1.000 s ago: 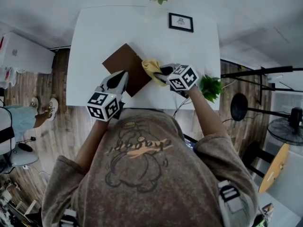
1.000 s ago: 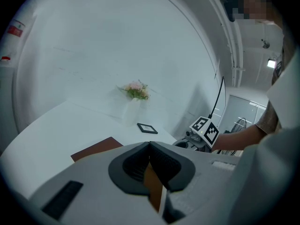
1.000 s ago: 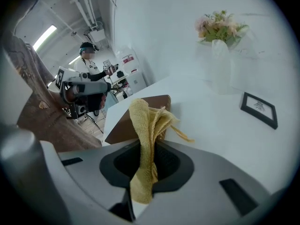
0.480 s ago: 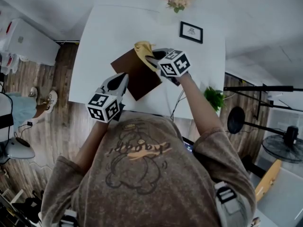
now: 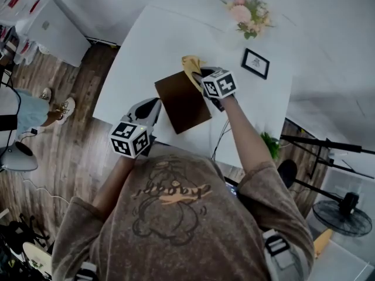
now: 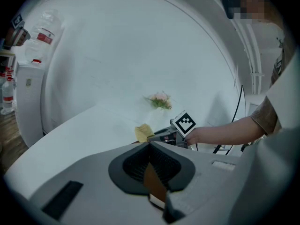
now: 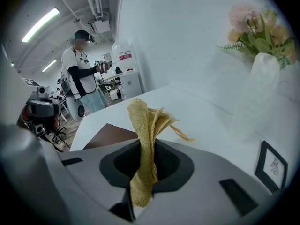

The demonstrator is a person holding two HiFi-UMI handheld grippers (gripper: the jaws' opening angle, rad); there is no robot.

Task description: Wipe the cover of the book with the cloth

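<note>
**Head view.** The cloth (image 5: 190, 65), recorded a second ago at the right edge of the book (image 5: 181, 101), is now found at the cover's far corner. One stroke along that edge is judged made, and most of the cover is judged unwiped. The book lies flat on the table (image 5: 140, 57). Counted: one book, one cloth, one bunch of flowers (image 5: 249, 10), one framed picture (image 5: 256, 63), one plant (image 5: 270, 145).

**Left gripper view.** The left gripper (image 6: 153, 170) is found closed on the book's near corner. A brown sliver with a pale page edge is pinched between its jaws.

**Right gripper view.** The right gripper (image 7: 146, 170) is clamped tight on the cloth, and a folded strip stands up beyond the jaws. Contact with the cover cannot be confirmed.
</note>
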